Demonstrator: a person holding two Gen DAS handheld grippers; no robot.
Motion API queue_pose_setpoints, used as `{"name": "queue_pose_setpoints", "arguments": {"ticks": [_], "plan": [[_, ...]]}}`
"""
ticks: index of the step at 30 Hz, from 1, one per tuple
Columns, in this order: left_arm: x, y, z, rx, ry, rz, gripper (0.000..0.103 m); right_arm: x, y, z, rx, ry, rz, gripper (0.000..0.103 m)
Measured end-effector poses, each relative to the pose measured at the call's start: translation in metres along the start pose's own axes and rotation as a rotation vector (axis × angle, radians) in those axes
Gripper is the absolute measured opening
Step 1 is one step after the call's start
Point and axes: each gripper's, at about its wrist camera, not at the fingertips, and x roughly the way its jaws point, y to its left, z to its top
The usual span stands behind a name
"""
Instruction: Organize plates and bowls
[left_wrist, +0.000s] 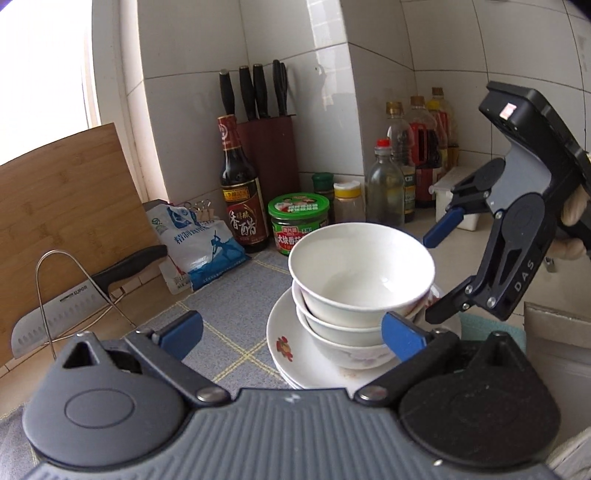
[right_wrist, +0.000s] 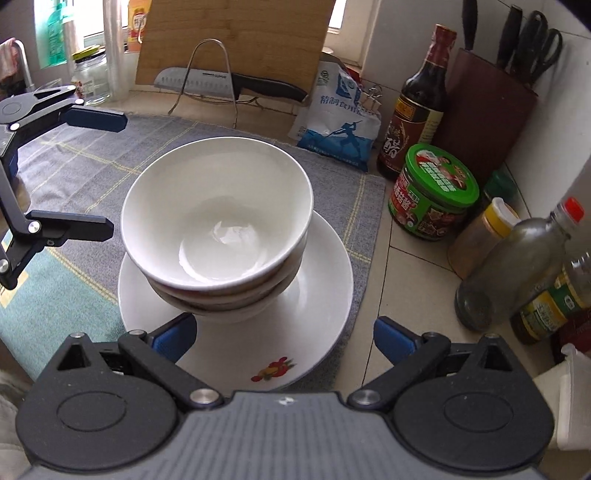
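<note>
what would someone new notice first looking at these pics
First, the stack of white bowls nested on a flower-printed plate, set on a grey checked mat mid-counter. Next, the open left gripper and open right gripper flank the stack, neither touching it. Behind, a cleaver lies against a wooden cutting board, with a dark vinegar bottle at the right.
</note>
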Motion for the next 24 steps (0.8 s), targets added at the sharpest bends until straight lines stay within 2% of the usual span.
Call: {"name": "queue_pose_setpoints", "arguments": {"ticks": [7,11,14,17,19,24], "plan": [[-0.017,-0.002,0.000,-0.133,0.033,0.024,0.102,-0.016,0.021,-0.005,0.279,-0.011,-0.147,0.103],[-0.025,0.001,0.000,-0.214,0.126,0.071,0.102,-0.029,0.034,-0.012,0.432,-0.019,-0.215,0.103],[-0.034,0.002,0.001,-0.253,0.160,0.119,0.102,-0.038,0.048,-0.021,0.533,-0.032,-0.247,0.103],[-0.044,-0.001,0.004,-0.236,0.191,0.199,0.102,-0.046,0.067,-0.028,0.567,-0.036,-0.298,0.103],[-0.050,-0.004,0.007,-0.215,0.209,0.221,0.102,-0.051,0.080,-0.030,0.575,-0.044,-0.337,0.103],[-0.067,-0.009,0.012,-0.222,0.232,0.204,0.102,-0.070,0.107,-0.028,0.572,-0.079,-0.376,0.103]]}}
